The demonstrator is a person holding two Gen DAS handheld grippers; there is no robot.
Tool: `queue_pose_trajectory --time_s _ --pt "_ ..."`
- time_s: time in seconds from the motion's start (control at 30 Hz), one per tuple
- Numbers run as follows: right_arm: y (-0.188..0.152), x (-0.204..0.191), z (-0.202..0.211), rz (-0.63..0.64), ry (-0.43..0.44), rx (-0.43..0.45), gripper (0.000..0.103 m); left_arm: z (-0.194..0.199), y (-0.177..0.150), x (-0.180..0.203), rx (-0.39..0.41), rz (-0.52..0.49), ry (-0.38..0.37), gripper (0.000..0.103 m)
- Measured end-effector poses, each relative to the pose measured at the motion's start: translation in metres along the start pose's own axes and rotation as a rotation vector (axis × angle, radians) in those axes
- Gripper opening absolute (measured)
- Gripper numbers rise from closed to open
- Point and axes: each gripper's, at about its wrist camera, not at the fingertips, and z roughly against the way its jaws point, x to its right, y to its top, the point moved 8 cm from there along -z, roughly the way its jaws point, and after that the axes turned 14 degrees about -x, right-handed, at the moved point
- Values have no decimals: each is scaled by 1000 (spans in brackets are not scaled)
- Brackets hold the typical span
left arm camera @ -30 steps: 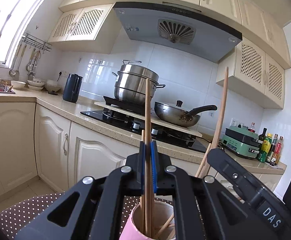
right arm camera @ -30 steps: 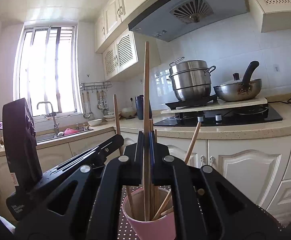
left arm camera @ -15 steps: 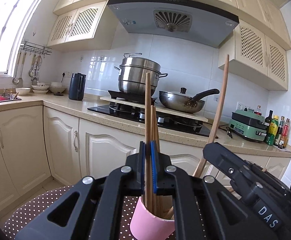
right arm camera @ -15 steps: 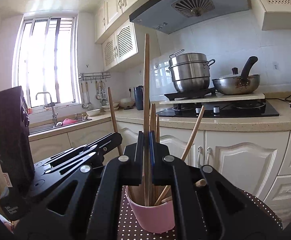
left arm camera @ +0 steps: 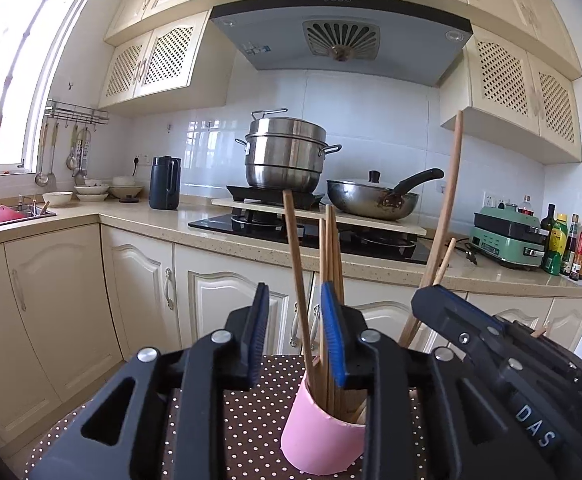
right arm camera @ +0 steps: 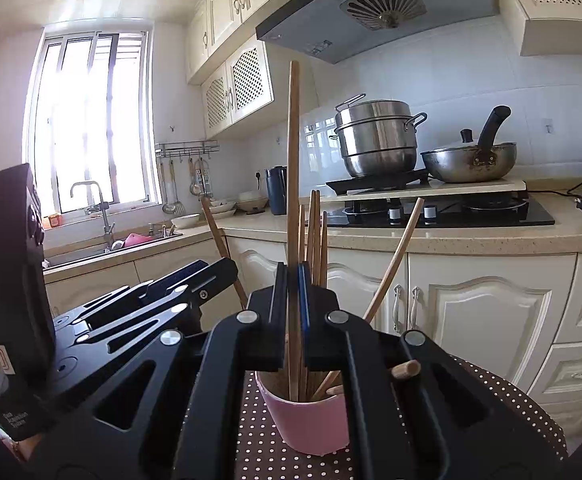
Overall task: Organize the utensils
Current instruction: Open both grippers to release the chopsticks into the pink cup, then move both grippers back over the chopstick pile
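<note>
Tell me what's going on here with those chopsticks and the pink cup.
A person is dropping wooden chopsticks into the pink cup on the dotted cloth. The left gripper has just been opening; its chopstick stands loose between the jaws, in the cup. The right gripper is shut on a long chopstick, upright over the cup.

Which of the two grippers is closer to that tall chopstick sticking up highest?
Right. The right gripper is clamped on the tall chopstick; the left gripper stands open beside it, over the pink cup.
</note>
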Motion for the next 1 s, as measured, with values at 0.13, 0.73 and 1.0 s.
queue_pose_trajectory --time_s 0.13,0.73,1.0 --pt "-2 0 -1 -5 3 -8 6 3 0 -6 -3 9 18 34" --pt "-12 -8 -8 -37 7 -53 7 24 -3 -30 4 1 155 54" --pt "-10 -16 -3 -39 5 -45 43 33 -7 -46 -11 29 177 56"
